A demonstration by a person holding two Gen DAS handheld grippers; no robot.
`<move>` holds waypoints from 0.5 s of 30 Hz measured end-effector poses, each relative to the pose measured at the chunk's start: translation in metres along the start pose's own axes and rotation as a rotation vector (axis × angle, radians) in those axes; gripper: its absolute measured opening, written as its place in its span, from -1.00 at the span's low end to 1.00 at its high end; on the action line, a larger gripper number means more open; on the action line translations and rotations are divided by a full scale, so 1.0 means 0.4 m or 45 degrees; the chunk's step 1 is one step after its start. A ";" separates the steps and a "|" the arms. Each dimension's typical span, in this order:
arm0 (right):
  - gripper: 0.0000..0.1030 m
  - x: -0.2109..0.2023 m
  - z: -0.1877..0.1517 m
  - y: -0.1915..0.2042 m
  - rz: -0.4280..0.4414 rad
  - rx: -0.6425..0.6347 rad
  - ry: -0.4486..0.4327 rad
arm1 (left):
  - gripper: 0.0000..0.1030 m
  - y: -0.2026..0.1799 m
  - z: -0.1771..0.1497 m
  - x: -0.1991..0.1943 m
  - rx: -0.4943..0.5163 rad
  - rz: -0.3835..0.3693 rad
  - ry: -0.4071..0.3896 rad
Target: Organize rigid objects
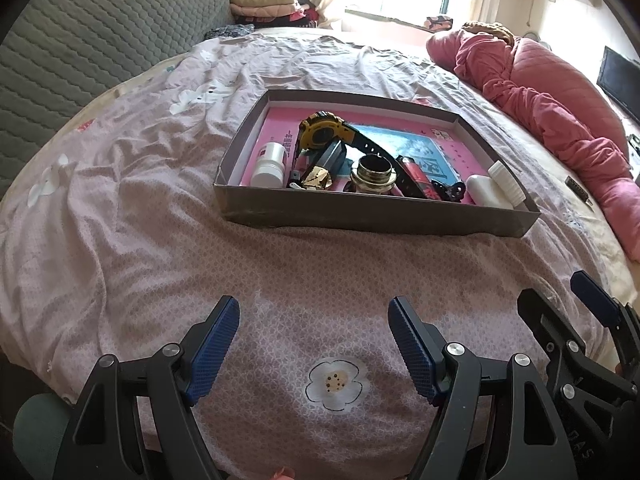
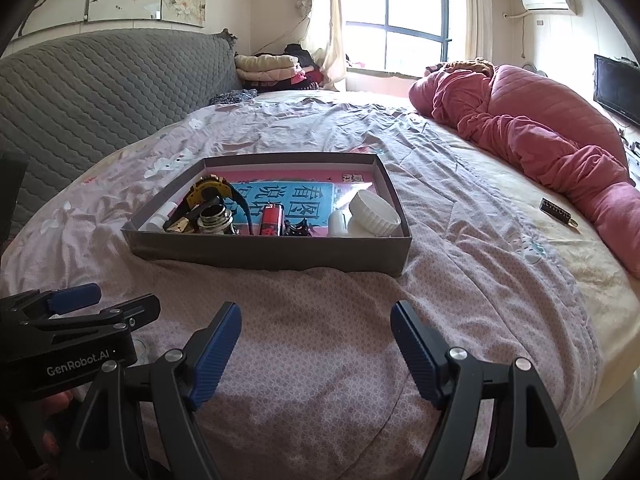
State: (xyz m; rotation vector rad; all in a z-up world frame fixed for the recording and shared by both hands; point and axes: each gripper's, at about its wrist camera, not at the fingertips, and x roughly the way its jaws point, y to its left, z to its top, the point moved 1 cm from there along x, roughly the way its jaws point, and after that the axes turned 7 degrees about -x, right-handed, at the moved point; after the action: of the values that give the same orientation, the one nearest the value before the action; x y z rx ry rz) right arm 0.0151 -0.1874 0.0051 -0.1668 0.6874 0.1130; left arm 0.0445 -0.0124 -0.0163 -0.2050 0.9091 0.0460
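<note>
A shallow grey cardboard box (image 1: pixel 372 220) sits on the bed; it also shows in the right wrist view (image 2: pixel 272 252). Inside lie a yellow-black tape measure (image 1: pixel 320 132), a white jar (image 1: pixel 271 164), a brass-ringed bottle (image 1: pixel 374 178), a red lighter-like item (image 1: pixel 416 176), a black hair clip (image 1: pixel 450 191) and white bottles (image 1: pixel 494 188). My left gripper (image 1: pixel 314 308) is open and empty, held over the bedsheet in front of the box. My right gripper (image 2: pixel 316 312) is open and empty, likewise short of the box.
A pink quilt (image 2: pixel 532 120) lies along the right side of the bed. A small dark tag-like object (image 2: pixel 556 208) rests on the sheet near it. A grey quilted headboard (image 2: pixel 100 92) stands at the left. Folded clothes (image 2: pixel 268 68) are piled by the window.
</note>
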 end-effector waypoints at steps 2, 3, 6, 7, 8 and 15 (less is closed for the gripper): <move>0.48 0.005 -0.003 -0.001 -0.004 0.002 0.011 | 0.51 0.000 -0.001 0.002 0.000 -0.002 0.002; 0.48 0.008 -0.004 -0.001 -0.003 0.003 0.014 | 0.51 0.000 -0.002 0.002 -0.002 -0.004 0.003; 0.48 0.010 -0.003 -0.001 -0.008 0.006 0.014 | 0.51 0.003 -0.003 0.003 -0.006 -0.002 0.003; 0.48 0.010 -0.004 -0.002 -0.007 0.005 0.014 | 0.51 0.003 -0.004 0.005 -0.007 0.000 0.004; 0.48 0.010 -0.004 -0.001 -0.006 0.004 0.015 | 0.51 0.003 -0.004 0.006 -0.007 -0.001 0.005; 0.48 0.015 -0.006 -0.002 -0.010 0.004 0.019 | 0.51 0.000 -0.010 0.015 0.008 0.007 0.017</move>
State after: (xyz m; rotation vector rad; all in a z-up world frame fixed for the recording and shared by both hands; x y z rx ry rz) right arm 0.0184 -0.1885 -0.0004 -0.1673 0.7018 0.1035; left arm 0.0450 -0.0136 -0.0233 -0.1976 0.9229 0.0467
